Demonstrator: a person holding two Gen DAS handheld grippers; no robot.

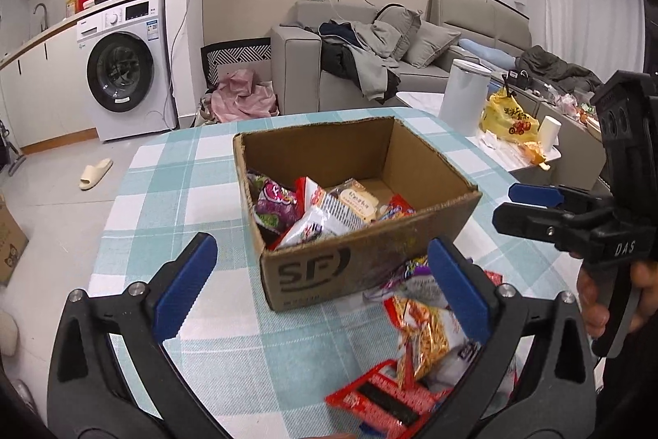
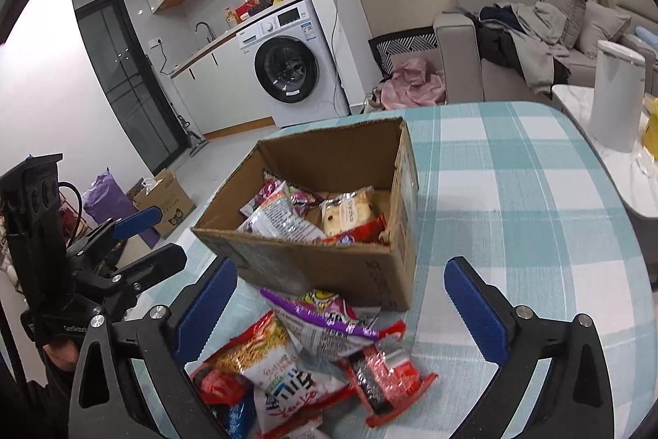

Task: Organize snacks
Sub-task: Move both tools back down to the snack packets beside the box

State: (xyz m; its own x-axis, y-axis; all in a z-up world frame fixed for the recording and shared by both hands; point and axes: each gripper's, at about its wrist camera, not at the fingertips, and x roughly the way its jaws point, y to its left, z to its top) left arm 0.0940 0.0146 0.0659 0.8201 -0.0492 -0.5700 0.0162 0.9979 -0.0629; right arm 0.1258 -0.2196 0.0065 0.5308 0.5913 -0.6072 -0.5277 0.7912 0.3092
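Left wrist view: the left gripper [image 1: 320,286] hovers wide open and empty above the checked tablecloth [image 1: 172,192], facing the cardboard box [image 1: 362,262]; loose snack packets [image 1: 427,336] lie beside its right finger.

Right wrist view: the right gripper [image 2: 349,311] is spread wide, holding nothing, over the packets [image 2: 296,348] at the box's near wall [image 2: 312,266]; open cloth lies right.

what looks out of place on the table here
A pile of snack packets lies loose on the checked tablecloth, just outside the cardboard box that already holds others. The box's rim looks ragged, its flaps seemingly torn off. Nothing looks spilled.
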